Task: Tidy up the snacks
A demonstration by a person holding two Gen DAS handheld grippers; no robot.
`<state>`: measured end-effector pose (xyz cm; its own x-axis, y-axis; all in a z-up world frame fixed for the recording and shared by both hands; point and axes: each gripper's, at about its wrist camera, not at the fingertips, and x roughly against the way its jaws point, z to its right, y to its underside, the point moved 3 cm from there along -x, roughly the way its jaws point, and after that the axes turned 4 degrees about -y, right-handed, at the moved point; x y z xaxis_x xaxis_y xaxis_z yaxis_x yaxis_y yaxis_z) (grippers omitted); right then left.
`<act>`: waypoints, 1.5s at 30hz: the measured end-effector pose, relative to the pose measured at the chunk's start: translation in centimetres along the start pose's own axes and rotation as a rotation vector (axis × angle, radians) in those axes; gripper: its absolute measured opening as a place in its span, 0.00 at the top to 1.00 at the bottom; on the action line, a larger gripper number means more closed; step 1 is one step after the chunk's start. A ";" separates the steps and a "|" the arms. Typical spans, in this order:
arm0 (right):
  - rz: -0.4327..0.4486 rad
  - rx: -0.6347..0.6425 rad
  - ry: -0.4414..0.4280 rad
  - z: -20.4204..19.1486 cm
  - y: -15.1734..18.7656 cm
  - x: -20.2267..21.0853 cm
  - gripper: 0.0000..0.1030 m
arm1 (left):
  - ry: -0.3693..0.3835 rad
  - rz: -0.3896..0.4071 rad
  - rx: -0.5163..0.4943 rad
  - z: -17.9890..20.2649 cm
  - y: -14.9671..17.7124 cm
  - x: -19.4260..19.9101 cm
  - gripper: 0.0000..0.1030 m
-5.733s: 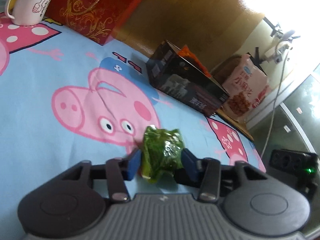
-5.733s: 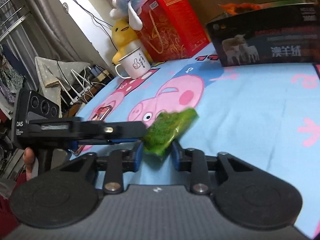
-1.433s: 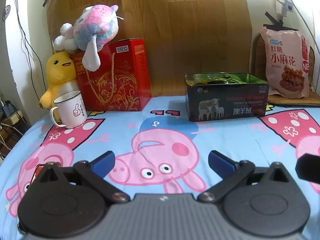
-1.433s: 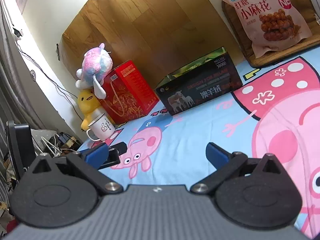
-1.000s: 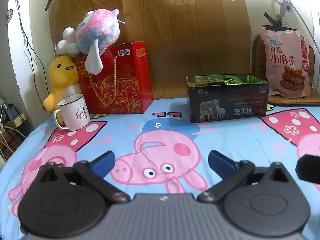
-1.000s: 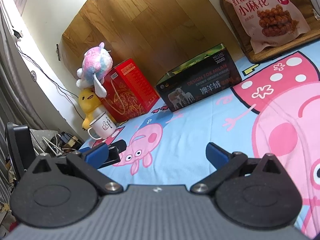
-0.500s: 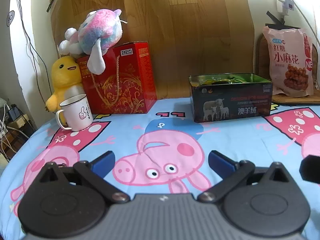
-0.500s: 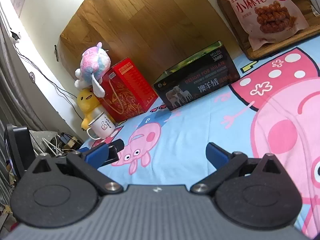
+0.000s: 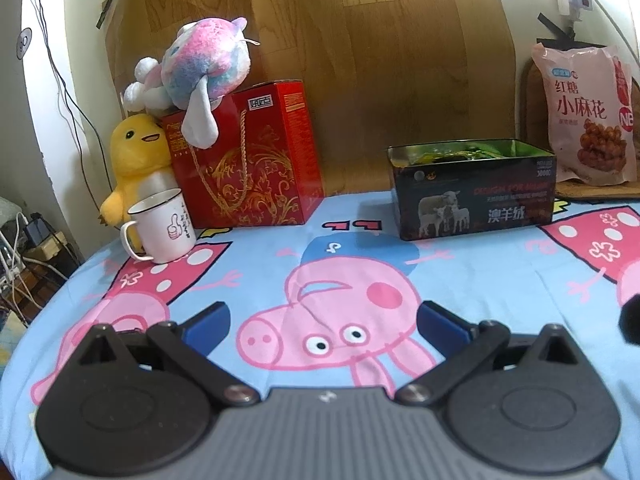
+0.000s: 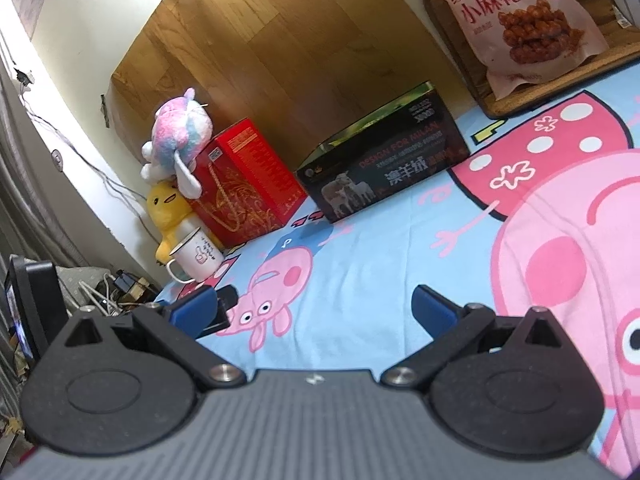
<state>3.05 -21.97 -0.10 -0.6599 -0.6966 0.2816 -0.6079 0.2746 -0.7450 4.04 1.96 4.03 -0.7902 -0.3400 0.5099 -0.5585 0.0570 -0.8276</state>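
My left gripper [image 9: 323,322] and right gripper [image 10: 316,308] both hang spread wide, holding nothing, over the blue cartoon-pig cloth [image 9: 480,280]. The open dark rectangular tin [image 9: 474,190] holding green-wrapped snacks [image 9: 460,154] sits at one o'clock.

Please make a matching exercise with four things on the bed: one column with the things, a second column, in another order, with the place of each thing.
Things:
1. white mug
2. pastel plush toy
3. black box
4. pink snack bag

Places:
A. on top of the red gift box
B. on a wooden board at the far right
C. in front of the yellow duck plush
D. on the sheet, between red gift box and snack bag

Pairs: 1-C, 2-A, 3-D, 4-B
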 end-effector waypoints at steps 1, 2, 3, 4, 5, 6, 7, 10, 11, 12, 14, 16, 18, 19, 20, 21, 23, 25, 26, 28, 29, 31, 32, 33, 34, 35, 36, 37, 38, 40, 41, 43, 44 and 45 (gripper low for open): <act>0.003 -0.004 0.006 0.1 0.0 0.0 0.00 | -0.007 0.000 -0.003 -0.1 0.0 -0.1 0.00; 0.004 -0.007 0.011 0.2 0.0 0.0 0.00 | -0.014 0.000 -0.005 -0.1 0.0 -0.1 0.00; 0.004 -0.011 0.013 0.3 0.0 -0.1 0.00 | -0.022 -0.001 -0.007 -0.2 0.0 -0.2 0.00; 0.001 -0.014 0.013 0.3 0.0 -0.1 0.00 | -0.029 -0.002 -0.009 -0.3 0.0 -0.3 0.00; -0.001 -0.014 0.013 0.3 0.1 -0.1 0.00 | -0.037 -0.004 -0.011 -0.4 0.1 -0.4 0.00; -0.003 -0.012 0.014 0.3 0.1 -0.2 0.00 | -0.041 -0.006 -0.012 -0.4 0.2 -0.5 0.00; -0.005 -0.010 0.014 0.3 0.2 -0.2 0.00 | -0.042 -0.010 -0.013 -0.4 0.2 -0.6 0.00; -0.005 -0.008 0.016 0.3 0.2 -0.2 0.00 | -0.028 -0.016 -0.020 -0.2 0.4 -0.6 0.00; -0.005 -0.008 0.018 0.3 0.2 -0.2 0.00 | -0.021 -0.017 -0.021 -0.1 0.4 -0.5 0.00; -0.004 -0.009 0.020 0.3 0.2 -0.3 0.00 | -0.011 -0.018 -0.021 -0.1 0.4 -0.5 0.00; -0.003 -0.007 0.026 0.4 0.2 -0.3 0.00 | 0.014 -0.022 -0.011 0.0 0.4 -0.4 0.00; -0.002 -0.002 0.033 0.4 0.2 -0.3 0.00 | 0.042 -0.024 0.006 -0.1 0.4 -0.4 0.00; 0.002 0.002 0.040 0.4 0.3 -0.3 0.00 | 0.067 -0.023 0.026 -0.2 0.4 -0.3 0.00; 0.005 0.003 0.042 0.4 0.2 -0.3 0.00 | 0.071 -0.026 0.031 -0.2 0.4 -0.3 0.00; 0.006 0.004 0.044 0.4 0.2 -0.4 0.00 | 0.071 -0.030 0.032 -0.1 0.3 -0.3 0.00; 0.007 0.004 0.045 0.4 0.2 -0.4 0.00 | 0.069 -0.031 0.029 -0.1 0.3 -0.3 0.00; 0.003 0.003 0.042 0.5 0.2 -0.4 0.00 | 0.063 -0.024 0.025 0.0 0.4 -0.2 0.00; 0.000 0.002 0.044 0.5 0.2 -0.5 0.00 | 0.060 -0.019 0.023 0.0 0.4 -0.2 0.00; -0.001 0.002 0.044 0.5 0.2 -0.5 0.00 | 0.061 -0.017 0.023 -0.1 0.4 -0.2 0.00; -0.003 0.001 0.043 0.4 0.3 -0.5 0.00 | 0.062 -0.018 0.030 -0.2 0.3 -0.2 0.00; -0.002 0.002 0.043 0.4 0.3 -0.5 0.00 | 0.064 -0.021 0.035 -0.3 0.3 -0.3 0.00; -0.001 0.003 0.043 0.3 0.3 -0.5 0.00 | 0.068 -0.035 0.053 -0.5 0.3 -0.5 0.00; -0.001 0.004 0.042 0.3 0.3 -0.5 0.00 | 0.075 -0.041 0.063 -0.6 0.3 -0.6 0.00; -0.001 0.003 0.042 0.3 0.3 -0.5 0.00 | 0.086 -0.045 0.068 -0.7 0.3 -0.6 0.00; -0.001 0.003 0.043 0.3 0.3 -0.5 0.00 | 0.096 -0.050 0.074 -0.7 0.3 -0.7 0.00; -0.002 0.002 0.043 0.3 0.3 -0.5 0.00 | 0.103 -0.054 0.080 -0.8 0.3 -0.7 0.00; -0.002 0.001 0.043 0.3 0.3 -0.5 0.00 | 0.111 -0.058 0.085 -0.8 0.3 -0.7 0.00; -0.003 0.000 0.043 0.3 0.3 -0.5 0.00 | 0.117 -0.060 0.088 -0.8 0.3 -0.8 0.00; -0.003 0.000 0.042 0.3 0.3 -0.5 0.00 | 0.122 -0.059 0.090 -0.8 0.3 -0.8 0.00; -0.003 0.001 0.042 0.3 0.3 -0.5 0.00 | 0.127 -0.055 0.086 -0.7 0.3 -0.7 0.00; -0.003 0.001 0.042 0.3 0.3 -0.5 0.00 | 0.128 -0.051 0.080 -0.6 0.3 -0.6 0.00; -0.002 0.000 0.043 0.3 0.3 -0.5 0.00 | 0.131 -0.042 0.068 -0.3 0.4 -0.4 0.00; -0.002 0.000 0.043 0.3 0.3 -0.5 0.00 | 0.135 -0.037 0.061 -0.2 0.4 -0.3 0.00; -0.002 0.001 0.043 0.3 0.3 -0.5 0.00 | 0.138 -0.030 0.052 -0.1 0.4 -0.2 0.00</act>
<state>3.35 -21.74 -0.70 -0.6771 -0.6678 0.3093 -0.6090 0.2726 -0.7448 3.92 2.11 3.65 -0.8026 -0.2084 0.5590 -0.5712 -0.0015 -0.8208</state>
